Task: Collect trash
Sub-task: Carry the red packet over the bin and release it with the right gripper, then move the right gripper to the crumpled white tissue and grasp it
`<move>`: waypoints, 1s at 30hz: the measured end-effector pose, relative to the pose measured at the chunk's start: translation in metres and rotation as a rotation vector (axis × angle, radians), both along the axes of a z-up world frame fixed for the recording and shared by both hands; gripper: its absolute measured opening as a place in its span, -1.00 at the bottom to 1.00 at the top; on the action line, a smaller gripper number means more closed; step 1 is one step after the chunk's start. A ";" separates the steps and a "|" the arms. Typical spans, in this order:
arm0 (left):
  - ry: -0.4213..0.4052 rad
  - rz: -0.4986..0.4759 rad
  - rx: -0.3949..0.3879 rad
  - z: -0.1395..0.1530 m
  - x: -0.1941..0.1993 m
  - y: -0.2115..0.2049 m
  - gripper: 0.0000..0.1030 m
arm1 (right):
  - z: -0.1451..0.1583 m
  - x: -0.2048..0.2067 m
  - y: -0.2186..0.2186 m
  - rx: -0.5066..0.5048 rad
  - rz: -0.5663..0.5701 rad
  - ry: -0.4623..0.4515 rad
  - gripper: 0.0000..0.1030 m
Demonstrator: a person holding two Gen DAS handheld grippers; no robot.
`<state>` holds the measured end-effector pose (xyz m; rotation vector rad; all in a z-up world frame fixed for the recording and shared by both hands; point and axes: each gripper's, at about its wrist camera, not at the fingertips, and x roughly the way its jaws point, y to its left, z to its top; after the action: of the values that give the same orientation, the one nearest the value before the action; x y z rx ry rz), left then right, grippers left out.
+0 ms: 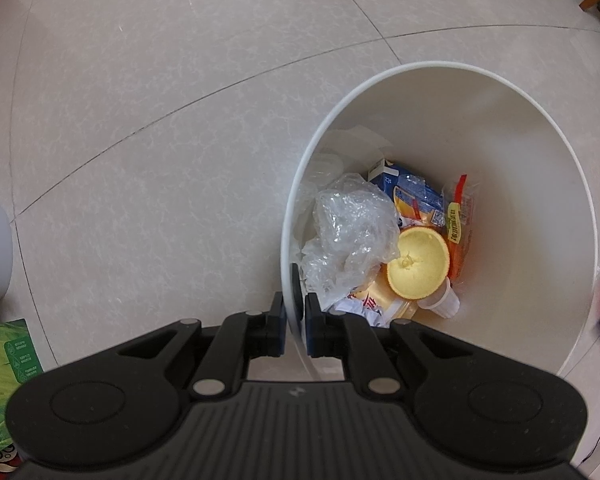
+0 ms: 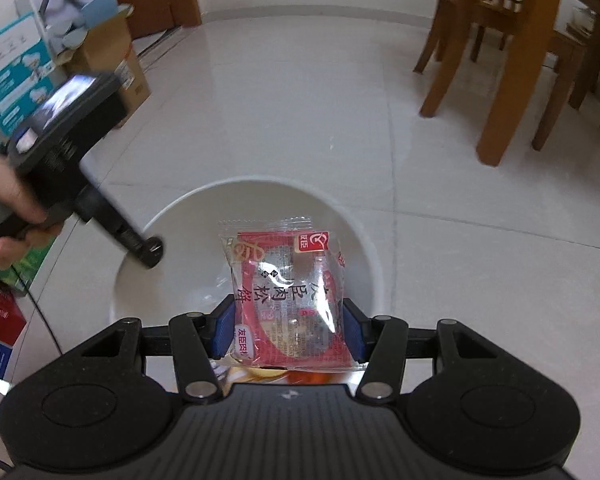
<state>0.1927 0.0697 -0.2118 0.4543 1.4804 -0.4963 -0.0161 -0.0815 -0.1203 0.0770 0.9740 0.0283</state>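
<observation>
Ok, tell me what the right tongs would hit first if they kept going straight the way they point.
Probably the white bin: the right tongs, shut on the red snack packet, aim into its mouth. Depth is unclear; they could reach the far inner wall or the trash inside.

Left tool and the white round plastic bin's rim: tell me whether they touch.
Touching. The left wrist view shows the left tool with its two fingers closed on the white round plastic bin's rim, one inside the wall, one outside.

A red snack wrapper (image 2: 288,300) (clear-edged) hangs above the white trash bin (image 2: 364,248).
</observation>
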 end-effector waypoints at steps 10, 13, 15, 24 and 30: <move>0.001 -0.003 0.002 0.000 0.000 -0.001 -0.86 | -0.010 0.001 0.028 -0.041 0.027 0.036 0.79; 0.000 -0.002 0.003 0.000 0.000 -0.001 -0.86 | -0.007 -0.002 0.026 -0.053 0.022 0.021 0.84; 0.001 0.000 0.002 0.000 0.000 -0.001 -0.86 | -0.005 -0.003 0.025 -0.045 0.016 0.019 0.90; 0.003 0.001 0.001 0.001 0.000 0.000 -0.86 | -0.007 -0.004 0.010 -0.024 -0.032 0.029 0.92; 0.005 0.001 0.001 0.000 0.001 0.000 -0.86 | -0.002 -0.006 0.003 -0.030 -0.051 0.016 0.91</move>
<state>0.1933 0.0697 -0.2114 0.4533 1.4862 -0.4958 -0.0221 -0.0789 -0.1228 0.0743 0.9883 -0.0336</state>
